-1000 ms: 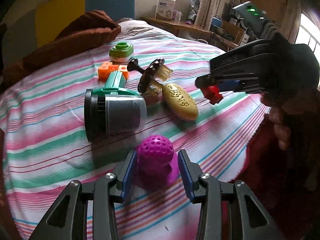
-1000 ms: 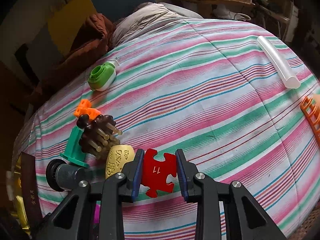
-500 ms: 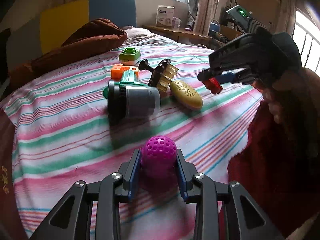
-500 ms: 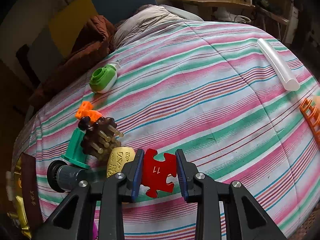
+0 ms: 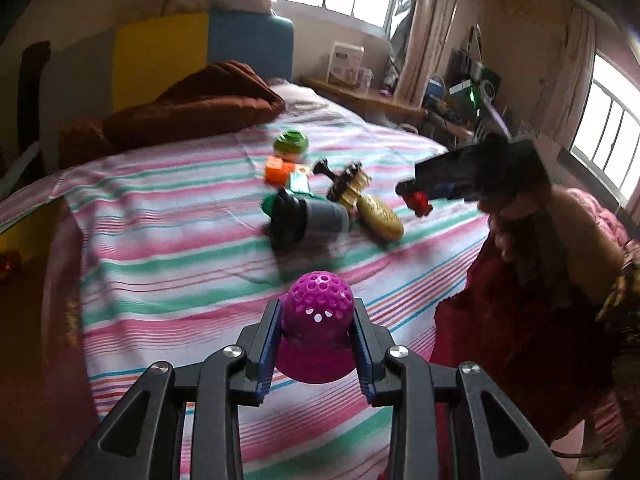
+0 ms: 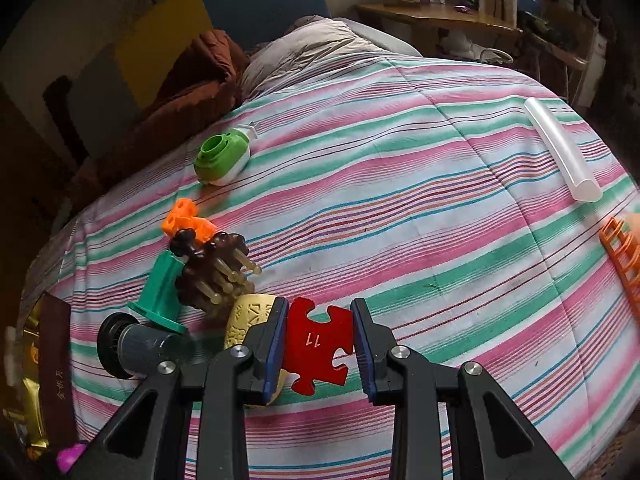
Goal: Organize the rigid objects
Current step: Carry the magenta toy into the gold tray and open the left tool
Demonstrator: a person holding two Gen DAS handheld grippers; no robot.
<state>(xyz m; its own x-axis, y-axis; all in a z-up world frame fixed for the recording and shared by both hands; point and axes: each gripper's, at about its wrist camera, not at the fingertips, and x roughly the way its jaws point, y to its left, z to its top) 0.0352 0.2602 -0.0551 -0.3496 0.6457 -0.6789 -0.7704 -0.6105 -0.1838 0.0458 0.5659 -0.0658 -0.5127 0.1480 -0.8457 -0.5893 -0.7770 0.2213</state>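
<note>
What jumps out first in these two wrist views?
The magenta perforated ball clamped in the left tongs, low and centre in the left wrist view. Then the red puzzle piece marked 11, pinched in the right tongs above the striped bedspread. Behind both, a cluster of toys lies on the bed: a green-and-white dispenser, an orange block and a brown brush.

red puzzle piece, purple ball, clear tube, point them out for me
red puzzle piece (image 6: 318,342), right wrist view, its flat numbered face
purple ball (image 5: 318,300), left wrist view, its perforated dome
clear tube (image 6: 560,150), right wrist view, mid-length
</note>
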